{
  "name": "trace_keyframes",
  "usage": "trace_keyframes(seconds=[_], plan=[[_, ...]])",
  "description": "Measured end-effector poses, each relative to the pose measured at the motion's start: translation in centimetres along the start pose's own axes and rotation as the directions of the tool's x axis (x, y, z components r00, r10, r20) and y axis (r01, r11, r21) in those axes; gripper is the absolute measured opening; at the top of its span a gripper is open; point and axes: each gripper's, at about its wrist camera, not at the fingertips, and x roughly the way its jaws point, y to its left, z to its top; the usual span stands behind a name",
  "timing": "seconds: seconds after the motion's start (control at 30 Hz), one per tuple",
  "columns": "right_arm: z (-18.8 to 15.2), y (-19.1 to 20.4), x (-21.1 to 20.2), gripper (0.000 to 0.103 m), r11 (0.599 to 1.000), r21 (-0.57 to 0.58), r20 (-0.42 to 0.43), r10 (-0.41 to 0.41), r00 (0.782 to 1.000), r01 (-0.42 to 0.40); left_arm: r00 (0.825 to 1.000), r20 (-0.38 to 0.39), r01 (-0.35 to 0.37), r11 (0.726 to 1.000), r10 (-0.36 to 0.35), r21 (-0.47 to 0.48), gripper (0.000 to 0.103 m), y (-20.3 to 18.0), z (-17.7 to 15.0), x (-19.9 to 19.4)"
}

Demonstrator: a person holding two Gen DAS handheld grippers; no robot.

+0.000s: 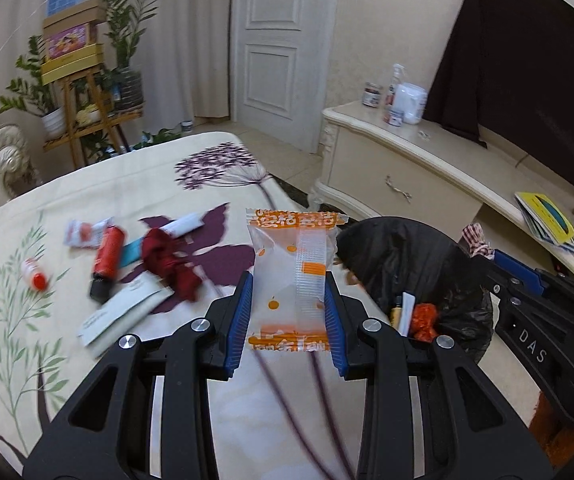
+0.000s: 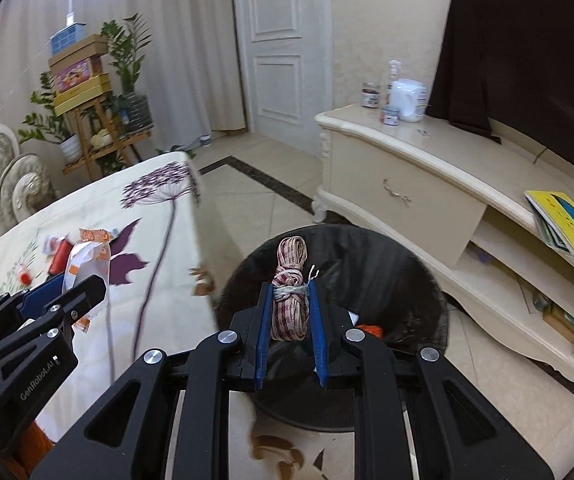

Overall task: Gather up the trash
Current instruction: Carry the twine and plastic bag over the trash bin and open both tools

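left wrist: wrapper (image 1: 291, 280) between gripper (image 1: 289, 316) fingers

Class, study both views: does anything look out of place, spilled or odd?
Yes. Litter lies scattered on the flowered tablecloth: a crumpled red wrapper, a red tube and a white envelope sit askew, overlapping, not yet in the black bin.

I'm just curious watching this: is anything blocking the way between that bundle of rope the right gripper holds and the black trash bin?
Nothing visible does. The right gripper holds the rope bundle right above the open black trash bin, with only trash already lying inside.
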Motion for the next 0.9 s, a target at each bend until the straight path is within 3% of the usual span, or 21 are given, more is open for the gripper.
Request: trace_keyframes(seconds=[0.5, 0.9], plan=[[0.3, -4.7, 2.2, 0.019, 0.997, 0.063, -0.011, -0.049, 0.999, 0.050, 1.000, -0.026, 0.012, 0.997, -0.010, 0.074, 0.033, -5.2, 1.1, 3.9], [0.7, -6.2, 4.1, 0.019, 0.995, 0.081, -0.029, -0.058, 0.998, 0.060, 0.999, -0.044, 0.012, 0.994, -0.007, 0.109, 0.036, -7.5, 2.4, 6.6]])
